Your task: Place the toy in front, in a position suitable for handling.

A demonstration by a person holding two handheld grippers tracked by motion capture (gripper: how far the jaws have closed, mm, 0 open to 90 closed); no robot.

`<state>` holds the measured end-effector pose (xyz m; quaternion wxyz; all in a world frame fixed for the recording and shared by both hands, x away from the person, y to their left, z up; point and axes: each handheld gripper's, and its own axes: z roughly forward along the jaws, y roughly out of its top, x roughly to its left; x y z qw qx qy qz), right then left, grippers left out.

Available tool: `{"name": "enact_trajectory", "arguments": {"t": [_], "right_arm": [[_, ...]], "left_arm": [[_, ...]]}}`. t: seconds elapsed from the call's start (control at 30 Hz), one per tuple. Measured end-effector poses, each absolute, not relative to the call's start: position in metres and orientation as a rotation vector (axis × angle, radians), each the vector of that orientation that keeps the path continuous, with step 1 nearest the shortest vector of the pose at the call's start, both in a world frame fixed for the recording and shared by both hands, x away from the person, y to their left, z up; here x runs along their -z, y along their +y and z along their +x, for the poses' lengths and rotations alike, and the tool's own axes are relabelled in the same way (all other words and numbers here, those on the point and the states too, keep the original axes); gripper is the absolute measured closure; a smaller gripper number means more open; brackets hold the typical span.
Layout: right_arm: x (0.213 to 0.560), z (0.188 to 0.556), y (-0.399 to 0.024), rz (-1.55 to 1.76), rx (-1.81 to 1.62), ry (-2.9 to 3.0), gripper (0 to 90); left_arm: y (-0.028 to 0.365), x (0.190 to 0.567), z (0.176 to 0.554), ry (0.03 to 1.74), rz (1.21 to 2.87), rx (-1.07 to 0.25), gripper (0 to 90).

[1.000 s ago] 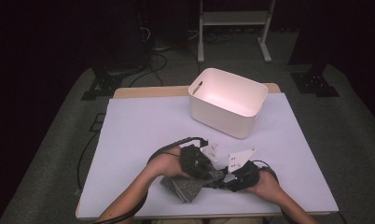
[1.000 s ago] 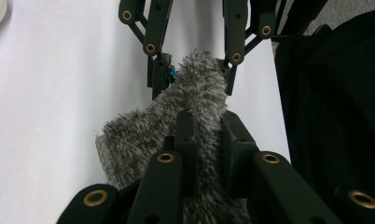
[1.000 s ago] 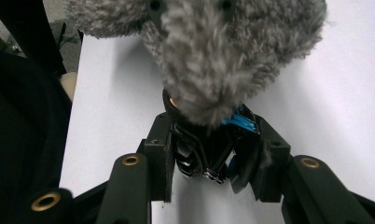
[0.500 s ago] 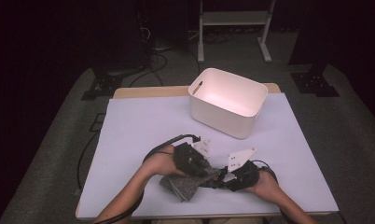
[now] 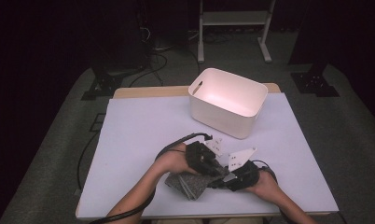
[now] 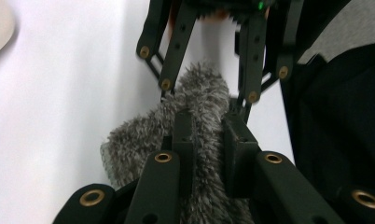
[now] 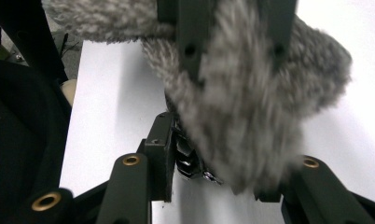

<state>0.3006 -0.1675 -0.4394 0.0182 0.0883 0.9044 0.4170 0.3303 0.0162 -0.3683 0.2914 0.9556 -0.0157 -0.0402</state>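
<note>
— Where do we have the fuzzy grey cloth (image 5: 189,185)?
— Low in the high view, just below centre, on the white table cover (image 5: 139,140) near its bottom edge, bunched between our two hands.
— And our left gripper (image 6: 209,135)?
— Clenched on the cloth: in the left gripper view its two black jaws squeeze a fold of grey pile at the middle of the frame.
— Our right gripper (image 7: 213,182)?
— It grasps the cloth too; in the right gripper view the fur fills the gap between its jaws at the bottom.
— Anything else?
— The white plastic bin (image 5: 226,101) sits right of centre, above our hands and well apart from the cloth.
</note>
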Motion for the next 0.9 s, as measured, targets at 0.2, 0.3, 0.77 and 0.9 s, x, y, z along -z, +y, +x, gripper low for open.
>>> {"name": "enact_trajectory", "arguments": {"t": [0.2, 0.3, 0.77, 0.9], "right_arm": [[0.439, 0.301, -0.167, 0.266, -1.28, 2.812, 56.8], [0.439, 0.302, -0.167, 0.265, -1.277, 2.814, 56.8], [0.435, 0.305, -0.158, 0.256, -1.262, 2.828, 51.3], [0.433, 0.305, -0.149, 0.228, -1.236, 2.847, 53.9]], "left_arm": [[0.047, 0.367, 0.328, 0.019, 2.56, 0.075, 77.2], [0.067, 0.367, 0.327, 0.059, 2.559, 0.066, 77.1], [0.073, 0.369, 0.325, 0.053, 2.515, 0.086, 76.7], [0.061, 0.371, 0.325, 0.022, 2.508, 0.101, 76.5]]}}
